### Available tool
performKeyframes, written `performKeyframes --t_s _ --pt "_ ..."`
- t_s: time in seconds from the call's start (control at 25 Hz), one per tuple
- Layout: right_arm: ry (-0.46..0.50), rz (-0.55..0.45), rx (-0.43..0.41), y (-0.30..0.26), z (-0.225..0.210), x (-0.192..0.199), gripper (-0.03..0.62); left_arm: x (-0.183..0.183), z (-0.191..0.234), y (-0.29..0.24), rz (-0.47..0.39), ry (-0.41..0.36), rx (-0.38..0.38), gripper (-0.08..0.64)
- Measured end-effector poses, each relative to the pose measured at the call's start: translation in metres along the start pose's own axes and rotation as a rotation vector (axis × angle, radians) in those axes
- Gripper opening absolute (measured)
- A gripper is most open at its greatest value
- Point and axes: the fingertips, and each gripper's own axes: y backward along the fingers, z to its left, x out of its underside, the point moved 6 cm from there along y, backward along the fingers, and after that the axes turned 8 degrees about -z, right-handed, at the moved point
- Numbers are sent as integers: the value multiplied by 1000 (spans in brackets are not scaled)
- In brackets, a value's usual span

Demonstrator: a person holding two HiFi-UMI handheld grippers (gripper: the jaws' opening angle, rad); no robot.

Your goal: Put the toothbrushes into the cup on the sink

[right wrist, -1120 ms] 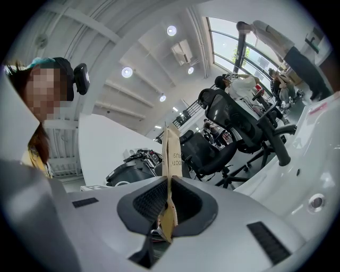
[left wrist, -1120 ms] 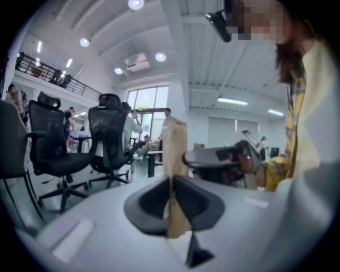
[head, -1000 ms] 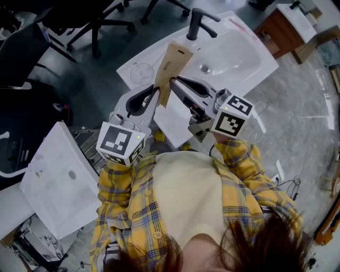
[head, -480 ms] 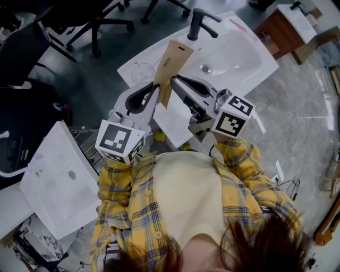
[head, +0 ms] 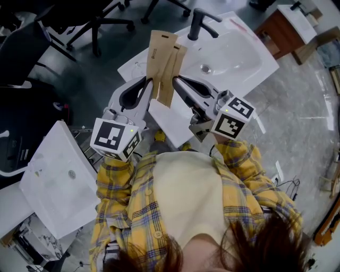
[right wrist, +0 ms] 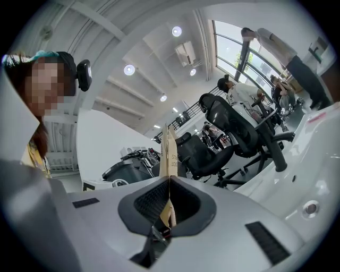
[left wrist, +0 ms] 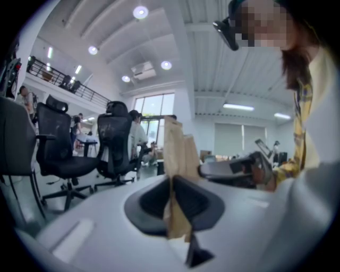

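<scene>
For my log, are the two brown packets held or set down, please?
Held: left gripper and right gripper each clamp one packet.

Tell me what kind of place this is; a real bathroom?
Probably not: it looks like an open office or lab. The white sink sits among black office chairs, under a high ceiling with round lights and a railed upper gallery.

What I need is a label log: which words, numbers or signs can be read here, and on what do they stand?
Brown paper packet in the left claw: small print, too small to read.
Second brown paper packet in the right claw: dark print, too blurred to read.
Marker cubes: black-and-white square patterns, no words.
Nothing else carries text.
</scene>
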Motion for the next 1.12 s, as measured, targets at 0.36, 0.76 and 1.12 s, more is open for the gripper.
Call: performKeyframes --t_s 0.36,0.76,1.12 --pt "6 5 18 3 -3 1 17 5 26 0 -51 0 -98 37" --pt "14 -2 69 11 -11 -3 17 19 60 -14 -131 28 -145 38" --pt "9 -8 105 18 -20 -3 17 44 73 -29 -73 -1 -138 40"
